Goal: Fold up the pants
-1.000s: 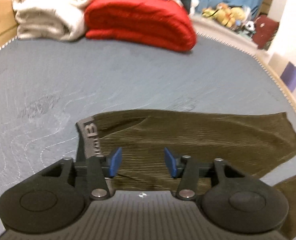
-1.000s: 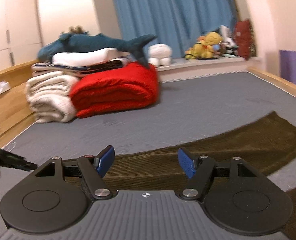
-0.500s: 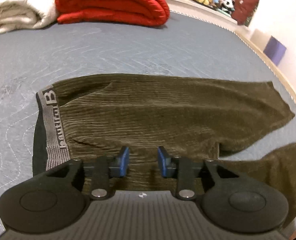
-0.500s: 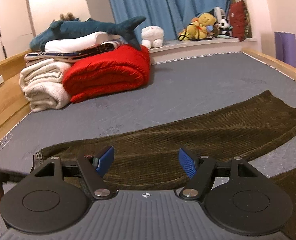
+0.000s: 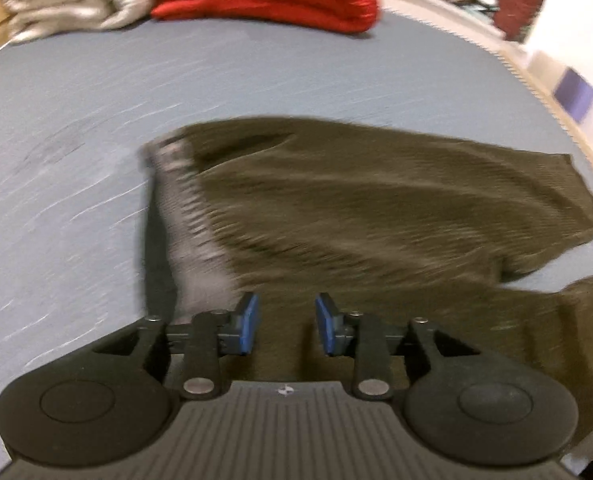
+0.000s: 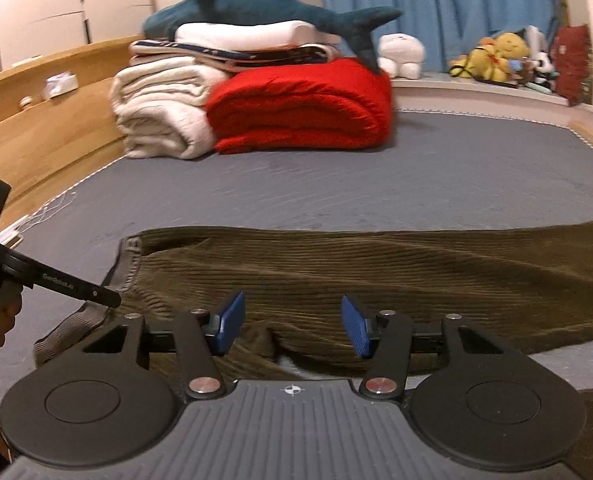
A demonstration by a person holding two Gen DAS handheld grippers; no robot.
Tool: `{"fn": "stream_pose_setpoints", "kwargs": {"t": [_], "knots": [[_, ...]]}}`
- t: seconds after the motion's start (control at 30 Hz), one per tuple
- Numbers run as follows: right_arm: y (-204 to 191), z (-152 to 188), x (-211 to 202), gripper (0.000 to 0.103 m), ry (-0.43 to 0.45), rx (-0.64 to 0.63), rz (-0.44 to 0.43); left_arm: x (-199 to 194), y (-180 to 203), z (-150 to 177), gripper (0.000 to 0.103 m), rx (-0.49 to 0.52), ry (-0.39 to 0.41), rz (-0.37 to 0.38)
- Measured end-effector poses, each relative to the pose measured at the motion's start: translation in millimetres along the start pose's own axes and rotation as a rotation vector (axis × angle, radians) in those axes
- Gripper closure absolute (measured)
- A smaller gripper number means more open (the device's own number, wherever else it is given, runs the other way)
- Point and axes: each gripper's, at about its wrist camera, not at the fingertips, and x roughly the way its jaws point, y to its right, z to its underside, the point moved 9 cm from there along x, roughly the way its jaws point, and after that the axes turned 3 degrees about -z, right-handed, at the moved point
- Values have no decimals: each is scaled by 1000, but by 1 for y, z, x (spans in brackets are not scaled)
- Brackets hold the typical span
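Left wrist view — both tongs agape over pants (image 5: 376, 208).

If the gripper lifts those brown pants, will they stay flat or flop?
Probably flop: the pants already lie rumpled and creased on the bed. The ribbed cloth looks grippy, unlikely to slip. The far leg would likely trail behind.

warm dim light, left-view motion blur

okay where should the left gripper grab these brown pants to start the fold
Probably at the waistband, near corner. On the pants it's the thick grey band along the left edge, lying flat on the bed. Bring the left gripper in low from that open side, one finger slid under.
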Motion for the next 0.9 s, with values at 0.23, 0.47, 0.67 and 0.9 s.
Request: {"fn": "stream_pose_setpoints", "kwargs": {"t": [0.23, 0.47, 0.67, 0.9], "knots": [[-11, -12, 4, 47, 13, 14, -10, 9, -51, 41, 33, -6, -84, -91], [-13, -12, 12, 47, 9, 33, 6, 15, -44, 65, 46, 69, -117, -13], [-16, -11, 15, 46, 9, 30, 15, -5, -40, 68, 76, 177, -54, -35], [-14, -12, 11, 46, 18, 38, 15, -30, -42, 82, 87, 271, -70, -119]]}}
